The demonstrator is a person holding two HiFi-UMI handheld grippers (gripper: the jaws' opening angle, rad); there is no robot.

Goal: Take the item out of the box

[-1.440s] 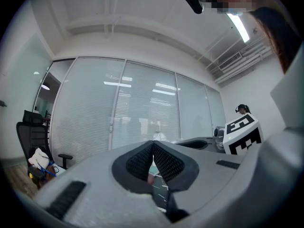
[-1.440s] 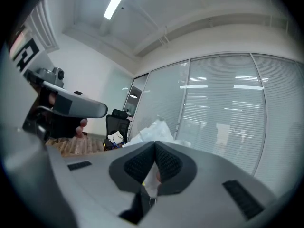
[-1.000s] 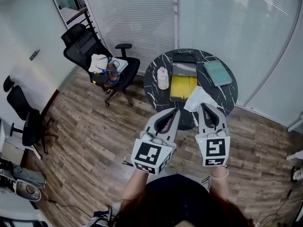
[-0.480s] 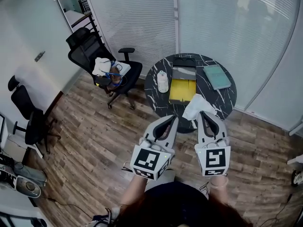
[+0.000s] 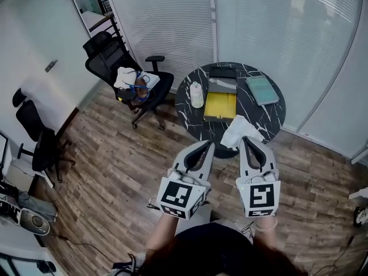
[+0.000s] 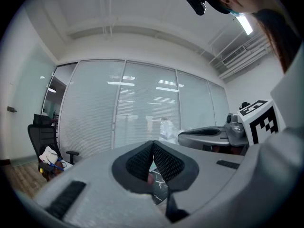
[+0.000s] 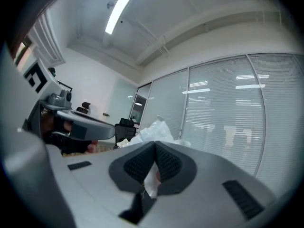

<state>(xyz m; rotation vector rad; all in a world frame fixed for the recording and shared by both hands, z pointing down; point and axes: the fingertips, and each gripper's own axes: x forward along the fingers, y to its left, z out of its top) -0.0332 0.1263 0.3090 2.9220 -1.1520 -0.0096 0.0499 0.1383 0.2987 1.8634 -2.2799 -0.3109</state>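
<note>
The right gripper [image 5: 246, 138] is clenched on a crumpled white bag [image 5: 238, 131]. That bag is the item, and it is already clear of the open yellow-lined box [image 5: 221, 106], hanging over the near edge of the round marble table [image 5: 188, 117]. In the right gripper view only a thin fold of it sits pinched between the pads, with the rest billowing beyond the tips. The left gripper [image 5: 208, 144] hangs beside it, jaws pressed together on nothing.

The grip looks like the weak spot. So little material is caught that a quick swing, or a snag on the table rim, could pull the fold free and drop the bag to the wooden floor (it looks light, so it might drift as it falls). The idle left gripper is near enough to knock it too.

Count:
- two grippers
- one box
- one white bag
- one teal book [image 5: 262, 89]
- one small white bottle-like thing [image 5: 196, 94]
- one table
- two black office chairs: a cluttered one [image 5: 109, 53] far left and a bare one [image 5: 34, 138] nearer
</note>
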